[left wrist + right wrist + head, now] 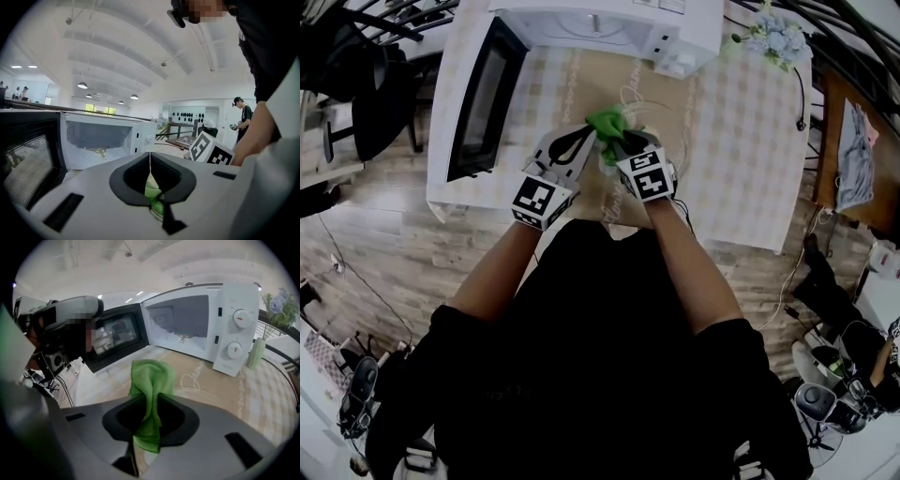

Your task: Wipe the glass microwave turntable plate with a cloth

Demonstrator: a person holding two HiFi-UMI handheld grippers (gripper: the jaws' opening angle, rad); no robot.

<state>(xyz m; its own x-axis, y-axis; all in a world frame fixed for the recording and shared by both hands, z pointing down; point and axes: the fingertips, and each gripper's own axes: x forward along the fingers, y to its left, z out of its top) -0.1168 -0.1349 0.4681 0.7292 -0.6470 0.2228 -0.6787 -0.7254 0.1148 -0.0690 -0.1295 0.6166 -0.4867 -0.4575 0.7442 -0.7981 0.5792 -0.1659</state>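
- The glass plate point(150, 164) was seen edge-on as a thin pale line; it is clear, and green was seen through it lower down.
- The plate was held upright in the left gripper point(150, 157), with the jaws closed onto its edge, one on each face.
- The cloth point(151, 380) was bright green and bunched, with its top flopped above the jaws and a tail hanging below.
- The cloth was pinched in the right gripper point(151, 399), with the jaws clamped on its middle.
- In the head view, the cloth point(607, 122) was found between both gripper tips, above the table point(741, 169).
- The plate was barely made out there.
- The microwave point(600, 23) was located just beyond, with its door point(483, 98) swung open.
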